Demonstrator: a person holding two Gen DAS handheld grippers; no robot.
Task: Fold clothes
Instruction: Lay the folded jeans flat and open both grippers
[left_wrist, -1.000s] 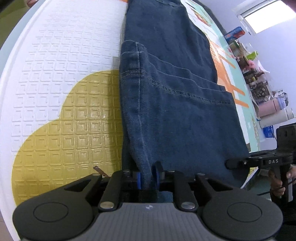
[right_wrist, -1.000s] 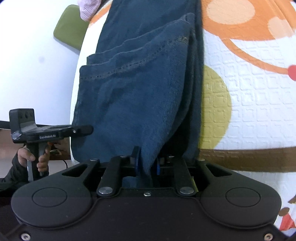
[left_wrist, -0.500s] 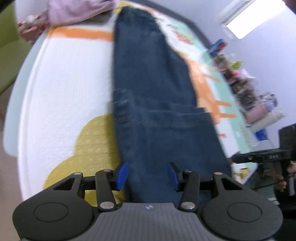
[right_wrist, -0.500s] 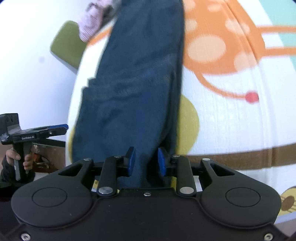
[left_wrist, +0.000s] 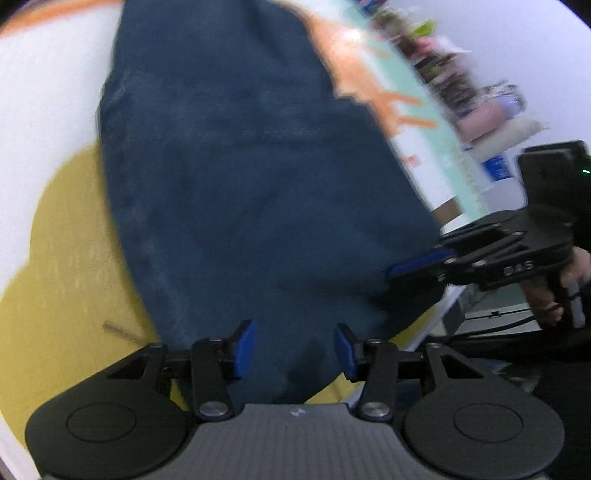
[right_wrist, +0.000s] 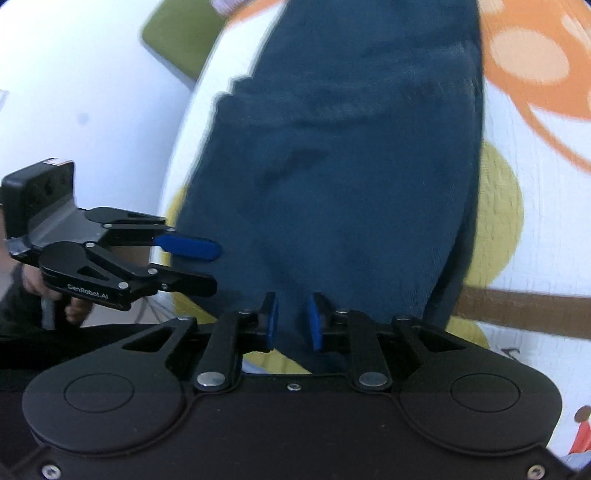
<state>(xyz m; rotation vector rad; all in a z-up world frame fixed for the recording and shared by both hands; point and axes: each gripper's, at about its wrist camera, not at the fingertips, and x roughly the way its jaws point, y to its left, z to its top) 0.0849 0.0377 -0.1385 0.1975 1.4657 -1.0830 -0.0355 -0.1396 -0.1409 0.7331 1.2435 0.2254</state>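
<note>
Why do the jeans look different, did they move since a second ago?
Yes. The jeans have slid off the left gripper, whose closing pads no longer pinch them, and cover more of the mat's yellow patch.

Folded dark blue denim jeans (right_wrist: 343, 177) on white cartoon-print foam mat (right_wrist: 535, 229).
Right gripper (right_wrist: 291, 321) jaws closing, denim between; left gripper (right_wrist: 207, 266) beside jeans' edge.

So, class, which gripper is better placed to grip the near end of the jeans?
Probably right. On the right gripper, the closing jaws stand narrow with the jeans between them, not yet pressing. On the left gripper, the jaws, also closing, stand wider apart.
</note>
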